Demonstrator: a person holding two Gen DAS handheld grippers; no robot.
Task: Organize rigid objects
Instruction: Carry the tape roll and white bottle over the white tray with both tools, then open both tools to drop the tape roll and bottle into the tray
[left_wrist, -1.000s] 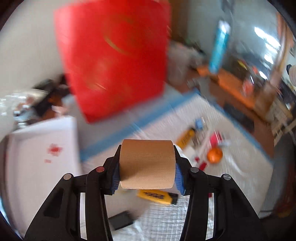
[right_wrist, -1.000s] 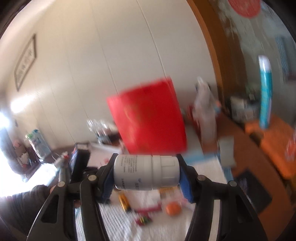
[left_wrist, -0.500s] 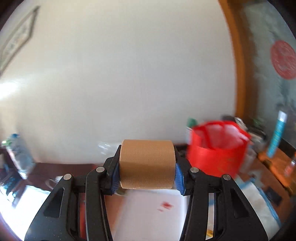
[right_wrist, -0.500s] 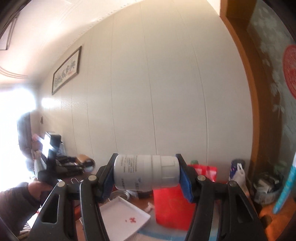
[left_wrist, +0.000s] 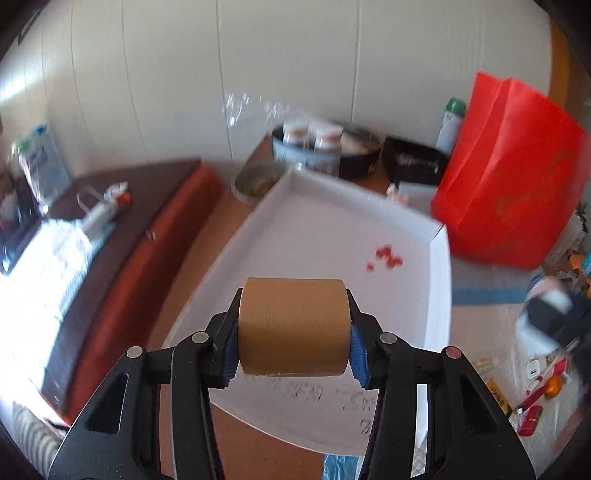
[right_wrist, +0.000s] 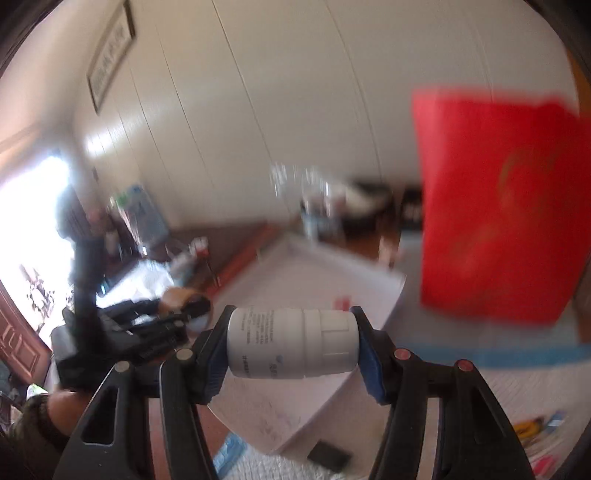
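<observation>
L tongs (left_wrist: 293, 338) clamped on a brown tape roll (left_wrist: 293, 328), gripped by its flat ends w/ blue pads either side, roll lying sideways, held in the air over the near part of a white tray (left_wrist: 325, 236). R tongs (right_wrist: 293, 341) clamped on a white pill bottle (right_wrist: 291, 343), also sideways, cap end to the right, base end to the left; printed label text faces the cam, too blurred to read. Bottle hangs above the tray's near corner in the R wrist view.

Tray sits on the bench (left_wrist: 192, 258), shallow raised rim, small red marks (left_wrist: 386, 256) on its floor toward the far right corner, some dark handwriting on the near part. Right of the tray: quilted white mat (left_wrist: 484, 325) w/ blue edge strip, and small items scattered on it at lower right, incl. an orange round thing (left_wrist: 553, 385) and red bits.

Beyond the tray's far right corner stands a red bag (left_wrist: 509, 173), upright, just beside the tray. Behind the tray's far edge: a small metal bowl (left_wrist: 255, 181), a dark basin holding bottles (left_wrist: 325, 147), a black box (left_wrist: 415, 162). Far back, white panelled wall (left_wrist: 221, 74). R wrist view is heavily motion-blurred; the L tongs w/ tape show at its left.
</observation>
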